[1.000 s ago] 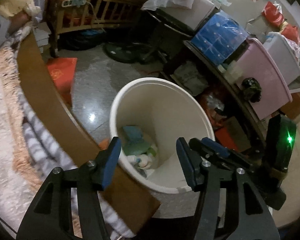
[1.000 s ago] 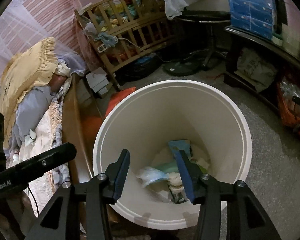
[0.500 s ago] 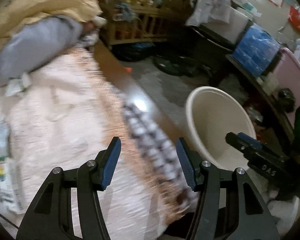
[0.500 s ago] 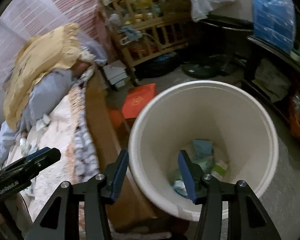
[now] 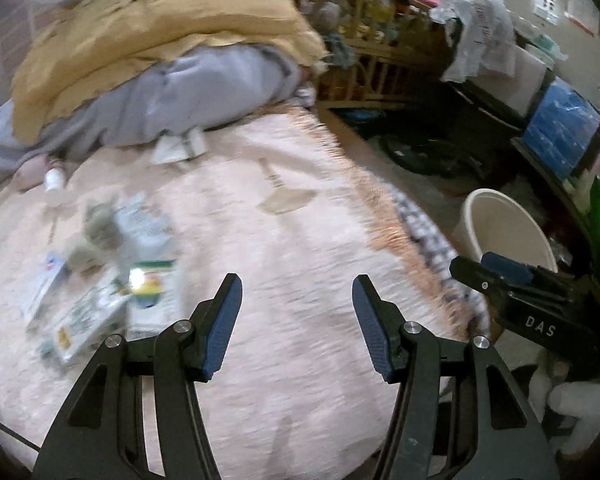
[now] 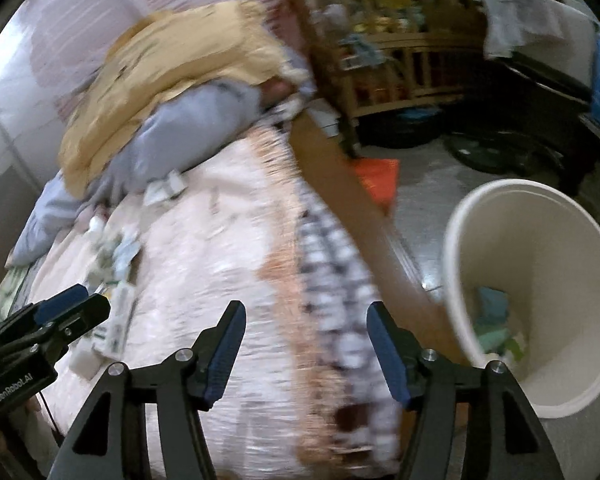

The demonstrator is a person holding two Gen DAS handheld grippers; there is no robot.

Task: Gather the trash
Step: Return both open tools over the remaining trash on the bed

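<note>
**Hovering over the bed with both grippers empty**

Reaching out over the pink blanket (image 5: 300, 240) on the bed, the left gripper (image 5: 297, 322) has its jaws parted about halfway, with nothing between the blue pads and nothing touched. The right gripper (image 6: 306, 346) is likewise released: its jaws are opening at this moment, and only the blanket's fringed edge and the checked cloth (image 6: 332, 280) under it show through the gap.

The trash takes two places relative to the white bin (image 6: 540, 300). Some already lies at the bin's bottom, seen as blue and green scraps (image 6: 494, 320). The rest is on the bed, well apart from the bin: a blurred scatter of cartons and wrappers (image 5: 112, 280) just beside the left gripper's left finger, a small white bottle (image 5: 54, 178) farther from the bin still, and a folded white paper (image 5: 180, 148) against the grey bundle (image 5: 180, 96) under the yellow pillow (image 5: 160, 28).

The left wrist view shows that scatter large and near, though smeared, and catches only the bin's rim and upper wall past the right gripper's fingertip. The right wrist view looks down into the bin, shows the brown bed rail (image 6: 348, 192) and an orange item (image 6: 374, 178) on the floor between rail and bin, and shows the scatter only small, beside the left gripper's tip at the frame's edge.
</note>
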